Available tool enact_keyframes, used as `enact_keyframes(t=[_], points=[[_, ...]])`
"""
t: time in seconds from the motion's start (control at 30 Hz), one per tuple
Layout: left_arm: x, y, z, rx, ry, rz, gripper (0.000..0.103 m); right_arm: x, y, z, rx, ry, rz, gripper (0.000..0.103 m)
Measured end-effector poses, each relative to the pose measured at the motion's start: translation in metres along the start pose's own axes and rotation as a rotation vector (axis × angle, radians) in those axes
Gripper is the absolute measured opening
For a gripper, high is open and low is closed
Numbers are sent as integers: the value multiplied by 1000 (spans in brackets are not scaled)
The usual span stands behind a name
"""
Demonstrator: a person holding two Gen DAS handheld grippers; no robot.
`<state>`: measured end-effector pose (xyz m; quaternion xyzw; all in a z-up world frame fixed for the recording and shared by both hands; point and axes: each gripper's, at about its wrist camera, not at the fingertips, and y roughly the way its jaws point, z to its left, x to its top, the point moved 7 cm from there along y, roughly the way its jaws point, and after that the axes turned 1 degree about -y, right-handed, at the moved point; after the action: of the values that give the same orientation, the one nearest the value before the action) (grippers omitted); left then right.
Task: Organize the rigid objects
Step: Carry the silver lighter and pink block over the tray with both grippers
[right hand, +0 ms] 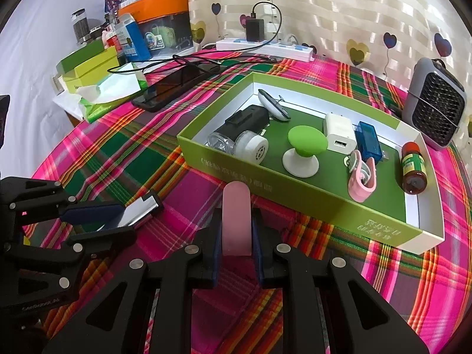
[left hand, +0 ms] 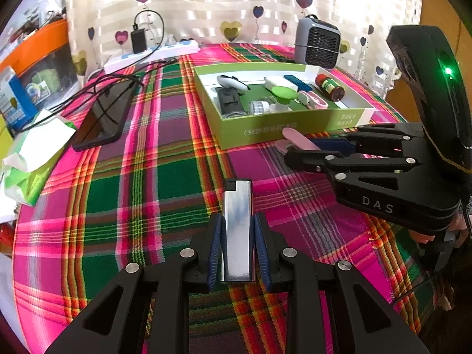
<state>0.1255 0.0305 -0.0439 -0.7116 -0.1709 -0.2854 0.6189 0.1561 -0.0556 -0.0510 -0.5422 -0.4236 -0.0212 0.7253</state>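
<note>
I had a chrome lighter [left hand: 237,230] pinched lengthwise between my left gripper's [left hand: 237,233] blue pads, and a flat pink clip [right hand: 236,221] clamped in my right gripper [right hand: 236,236], whose jaws were drawn in as far as they go on it. Both pieces sat low over the plaid tablecloth [left hand: 147,177], just in front of the green box [right hand: 295,188] that waited for them.

To do this step well, I judged I should lift each piece clear of the near wall before carrying it over, then set it down on bare green floor, not on top of what already lay there. The open patch in the middle of the box looked the safest spot. I would bring one hand in at a time, since my two grippers stood close together and could knock each other.

The lighter was a slim mirror-bright slab with a black cap, slick enough that I expected it to slip if I loosened early. The pink clip was a narrow rounded tongue, matte and pale, and seemingly twin to the pink clip in the box [right hand: 361,183].

Beyond them the box held a green knob stand [right hand: 306,141], a white charger [right hand: 339,135], a blue stick [right hand: 367,141], a small brown bottle [right hand: 413,171] and a black flashlight [right hand: 239,129]. A phone [left hand: 101,121] lay farther off on the cloth, and a small grey fan [right hand: 435,118] stood behind the box.
</note>
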Motion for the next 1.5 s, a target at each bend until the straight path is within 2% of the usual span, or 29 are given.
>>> enact_keyframes(t=[0.77,1.5], points=[[20,-24,-7,-10,-15,-58,22,1,-28,-1,11,41,-46,19],[73,-25,-34,-59,13,-128,22,14,-63,-51,-87,128,-106,19]])
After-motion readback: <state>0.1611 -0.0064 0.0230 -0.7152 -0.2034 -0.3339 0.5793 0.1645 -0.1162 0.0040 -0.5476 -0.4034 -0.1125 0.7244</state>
